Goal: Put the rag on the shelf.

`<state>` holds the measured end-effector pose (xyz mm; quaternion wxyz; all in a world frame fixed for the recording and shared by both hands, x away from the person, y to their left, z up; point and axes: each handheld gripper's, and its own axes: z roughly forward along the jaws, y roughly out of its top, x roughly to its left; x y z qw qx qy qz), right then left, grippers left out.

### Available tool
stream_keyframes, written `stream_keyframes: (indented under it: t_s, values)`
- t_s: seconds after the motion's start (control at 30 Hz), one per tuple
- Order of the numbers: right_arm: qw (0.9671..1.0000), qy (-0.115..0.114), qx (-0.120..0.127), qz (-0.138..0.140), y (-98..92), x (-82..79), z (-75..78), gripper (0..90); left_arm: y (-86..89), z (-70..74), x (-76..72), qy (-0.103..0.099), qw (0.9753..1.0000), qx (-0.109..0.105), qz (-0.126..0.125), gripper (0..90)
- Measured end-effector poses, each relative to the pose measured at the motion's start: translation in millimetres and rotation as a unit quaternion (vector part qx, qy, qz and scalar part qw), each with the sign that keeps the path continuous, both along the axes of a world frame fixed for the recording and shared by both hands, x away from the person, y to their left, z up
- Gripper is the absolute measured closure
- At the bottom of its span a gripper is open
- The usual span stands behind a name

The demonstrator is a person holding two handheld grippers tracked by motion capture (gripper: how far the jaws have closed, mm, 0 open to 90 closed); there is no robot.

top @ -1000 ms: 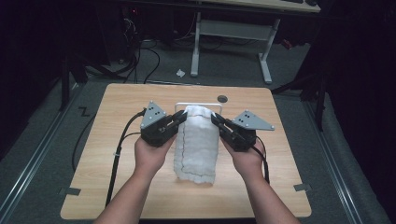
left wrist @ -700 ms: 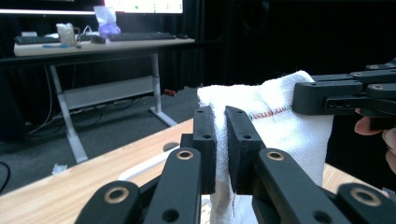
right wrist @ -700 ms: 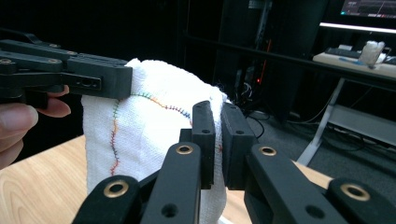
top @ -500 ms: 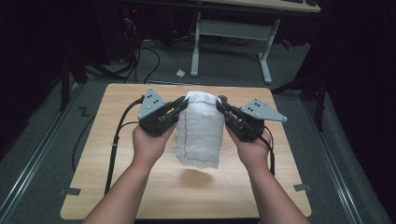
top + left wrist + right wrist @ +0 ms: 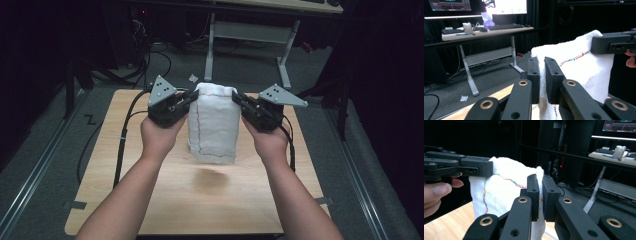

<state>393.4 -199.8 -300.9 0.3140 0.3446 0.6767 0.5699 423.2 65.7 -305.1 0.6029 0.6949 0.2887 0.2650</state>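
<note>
While the person's two forearms reach in over the wooden table [image 5: 150, 200], each hand carries a gripper, and between them hangs a white towel [image 5: 214, 125], lifted clear of the tabletop, which carries its shadow below. The left gripper [image 5: 190, 98] has its jaws pressed together on the towel's upper corner on its own side; in the left gripper view [image 5: 542, 75] the cloth [image 5: 579, 67] is pinched in the narrow slit between the two black jaws and drapes down beyond them. The right gripper [image 5: 238, 100] is likewise clamped on the opposite upper corner, and in the right gripper view [image 5: 541, 192] the towel [image 5: 501, 192] is caught between its jaws and falls away below them. From each gripper the other one shows farther off, at the far top corner of the cloth. A line of coloured stitching runs along the towel's hem. The towel sags a little between the two grips and hangs folded, its lower edge above the table. Beyond the grippers stands a desk [image 5: 486, 32] with keyboards and lit monitors [image 5: 506, 6].
</note>
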Motion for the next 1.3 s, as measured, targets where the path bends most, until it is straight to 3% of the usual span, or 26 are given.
stream_keyframes:
  t_s: [0.17,0.33,0.5,0.8,1.03,1.23,1.3]
  values:
    - [1.0000,-0.003,0.003,-0.008,1.1,13.1,7.7,86.0,-0.6,9.1,13.3,-0.001,1.0000,-0.004,-0.001,83.4]
    - [0.9999,-0.004,0.007,-0.015,-0.7,23.3,11.8,86.0,-5.6,13.9,25.3,-0.009,0.9999,0.010,-0.003,83.3]
    - [0.9997,0.005,0.012,-0.020,-5.8,36.9,14.0,86.0,-7.8,16.6,37.8,-0.003,1.0000,0.002,-0.007,83.2]
    - [0.9991,0.006,0.015,-0.039,-1.5,60.1,17.0,86.0,-14.6,17.9,60.0,-0.001,0.9996,-0.014,0.026,83.0]
    - [0.9988,0.011,0.011,-0.046,1.2,85.7,17.5,86.0,-18.8,11.9,82.3,0.004,0.9977,-0.032,0.059,82.9]
    - [0.9979,0.024,-0.002,-0.060,6.2,109.0,7.8,85.9,-26.6,-3.8,103.0,0.011,0.9958,-0.009,0.091,82.7]
    - [0.9969,0.045,-0.003,-0.064,6.6,117.9,0.1,85.9,-28.8,-8.9,110.3,0.020,0.9953,0.003,0.095,82.6]
